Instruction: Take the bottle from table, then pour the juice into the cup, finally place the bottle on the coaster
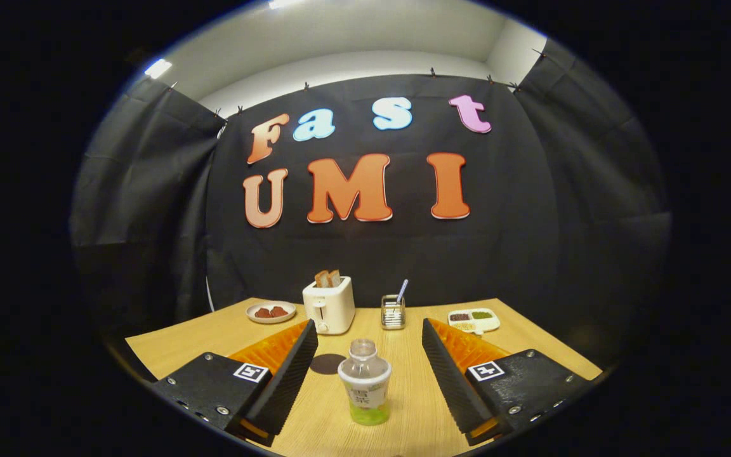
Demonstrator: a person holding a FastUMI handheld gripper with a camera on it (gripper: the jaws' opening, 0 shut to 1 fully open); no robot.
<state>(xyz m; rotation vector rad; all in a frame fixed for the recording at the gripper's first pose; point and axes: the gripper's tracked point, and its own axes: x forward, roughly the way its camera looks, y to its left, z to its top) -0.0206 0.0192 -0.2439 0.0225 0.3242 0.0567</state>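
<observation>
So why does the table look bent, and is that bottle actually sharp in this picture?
Gripper view: the fisheye lens bows the table edges and the wall; the bottle between the open tool's fingers is fairly sharp, though its label is too small to read; lighting is dim and warm, with bright glare from the ceiling lights.

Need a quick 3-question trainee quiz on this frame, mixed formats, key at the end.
1. True or false: the gripper is shut on the clear plastic bottle of green juice.
2. What lies just beyond the bottle, beside one finger: A) dark round coaster B) white toaster with two toast slices C) white divided dish?
3. Fill in: the small plate of reddish food sits beside the ____.

Key: 1 false, fingers open, bottle upright between them, untouched. 2 A. 3 toaster.
</observation>
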